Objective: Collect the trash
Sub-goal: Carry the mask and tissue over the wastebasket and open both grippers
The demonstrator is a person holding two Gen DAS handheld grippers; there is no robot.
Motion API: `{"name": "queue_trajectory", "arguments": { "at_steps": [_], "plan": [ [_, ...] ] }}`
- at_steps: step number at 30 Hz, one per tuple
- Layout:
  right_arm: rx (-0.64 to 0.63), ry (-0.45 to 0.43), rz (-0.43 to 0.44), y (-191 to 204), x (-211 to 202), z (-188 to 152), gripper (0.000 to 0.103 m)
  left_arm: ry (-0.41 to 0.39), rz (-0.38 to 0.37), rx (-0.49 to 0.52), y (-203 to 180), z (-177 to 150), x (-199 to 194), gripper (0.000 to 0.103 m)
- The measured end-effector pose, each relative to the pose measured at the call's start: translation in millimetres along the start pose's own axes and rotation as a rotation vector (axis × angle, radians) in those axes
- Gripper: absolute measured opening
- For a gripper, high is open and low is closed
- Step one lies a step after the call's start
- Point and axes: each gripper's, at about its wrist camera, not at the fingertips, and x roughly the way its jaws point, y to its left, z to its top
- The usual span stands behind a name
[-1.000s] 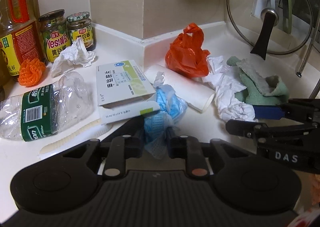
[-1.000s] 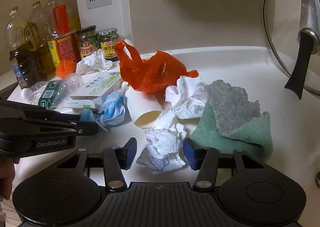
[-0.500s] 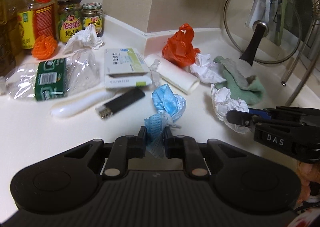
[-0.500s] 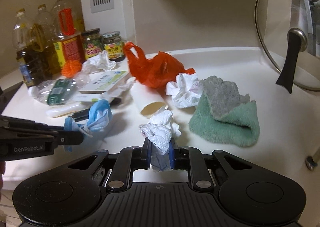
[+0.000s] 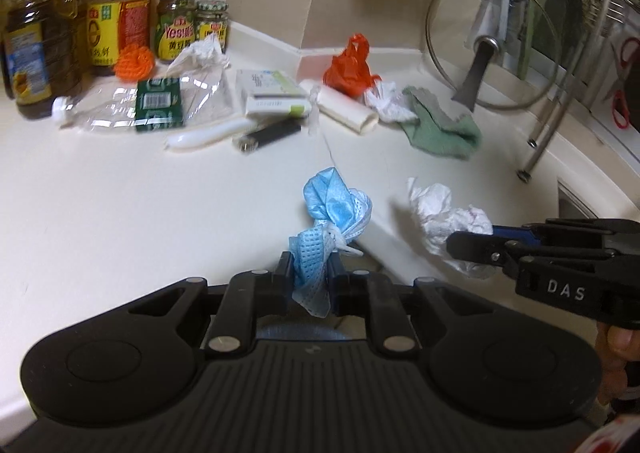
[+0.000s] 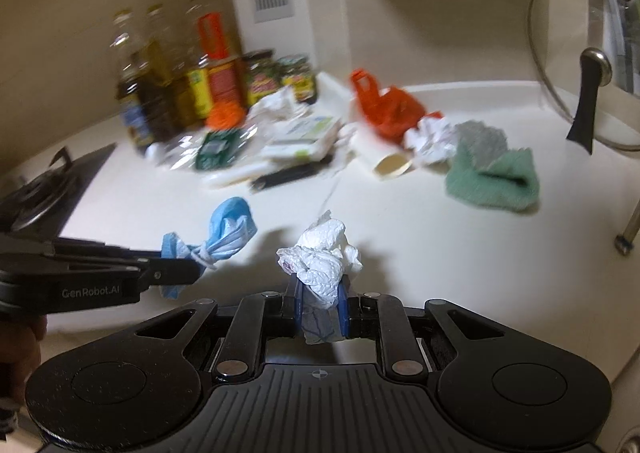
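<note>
White tabletop (image 5: 120,221) keeps most litter near the orange bag (image 5: 350,67); left gripper (image 5: 310,273) jaws pinch a blue mask (image 5: 332,205), right gripper (image 6: 320,299) jaws a crumpled tissue (image 6: 320,253), both lifted, no bin visible

The left gripper (image 5: 310,273) holds the face mask (image 5: 334,209) above the near part of the countertop (image 5: 120,213); to its right, the right gripper (image 6: 320,303) holds the crumpled tissue (image 6: 320,253). Behind both, a row of clutter lies across the countertop: crushed bottle (image 5: 160,101) at left, carton (image 5: 272,91) and paper roll (image 5: 344,113) in the middle, cloth (image 5: 440,129) at right. Oil bottles (image 5: 108,25) and jars (image 5: 176,25) stand behind the crushed bottle, against the wall. The pot lid (image 5: 492,41) leans upright behind the cloth
</note>
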Motion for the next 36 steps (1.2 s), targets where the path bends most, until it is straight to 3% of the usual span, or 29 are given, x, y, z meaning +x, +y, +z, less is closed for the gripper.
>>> {"name": "queue_trajectory", "arguments": {
  "at_steps": [8,21,36],
  "plan": [
    [-0.063,0.115,0.027,36.8,5.2,-44.6,0.018,0.095,-0.013,0.006,9.6,-49.6,-14.3,0.015],
    [-0.130,0.333,-0.034,37.3,77.2,-118.8,0.018,0.282,0.040,-0.078,31.4,-111.5,37.2,0.015],
    [-0.109,0.440,-0.035,27.6,121.0,-130.5,0.018,0.428,0.088,-0.121,32.0,-132.5,90.5,0.015]
  ]
}}
